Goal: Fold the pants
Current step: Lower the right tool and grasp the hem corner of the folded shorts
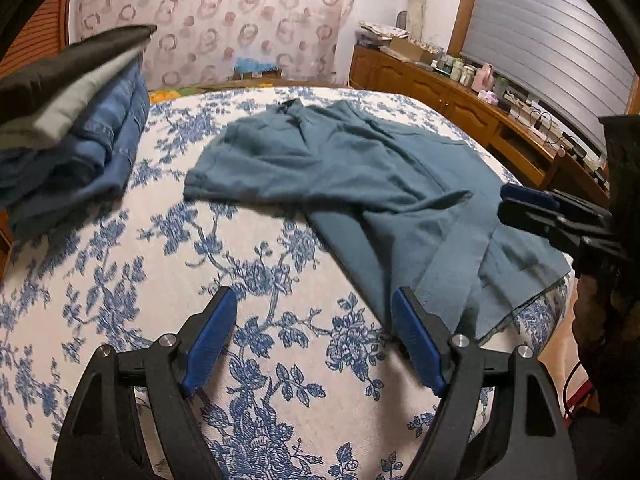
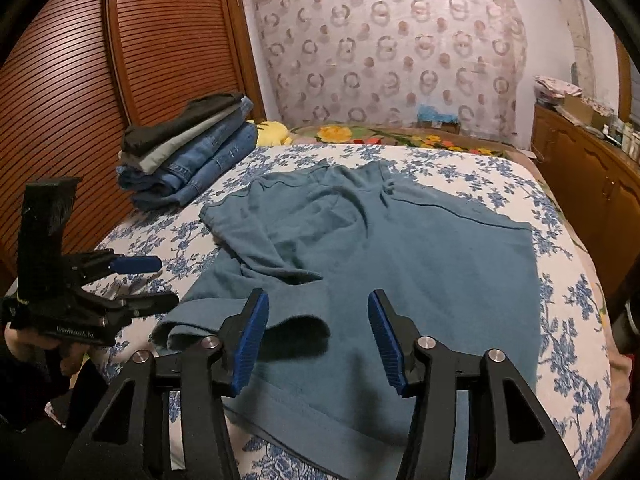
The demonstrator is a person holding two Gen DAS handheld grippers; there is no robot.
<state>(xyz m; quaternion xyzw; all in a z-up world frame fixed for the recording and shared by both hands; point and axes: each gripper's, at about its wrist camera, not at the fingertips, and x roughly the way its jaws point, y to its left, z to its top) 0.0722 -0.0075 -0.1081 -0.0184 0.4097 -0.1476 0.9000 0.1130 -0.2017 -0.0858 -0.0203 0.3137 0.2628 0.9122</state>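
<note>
Teal pants [image 1: 360, 168] [image 2: 380, 248] lie spread and creased on a bed with a blue floral bedspread [image 1: 160, 280] [image 2: 568, 280]. One leg is folded over itself near the front edge. My left gripper [image 1: 314, 296] [image 2: 164, 282] is open over bare bedspread, and its right finger is next to the edge of the near pant leg. My right gripper [image 2: 317, 300] [image 1: 504, 200] is open just above the lower leg cloth. Nothing is pinched between either gripper's blue pads.
A stack of folded jeans and dark clothes [image 1: 80, 136] [image 2: 192, 152] sits on the bed's far left corner beside a slatted wooden wardrobe [image 2: 80, 60]. A wooden dresser [image 1: 460, 96] [image 2: 580, 168] with clutter runs along the right. A person's hand [image 2: 24, 344] holds the left gripper.
</note>
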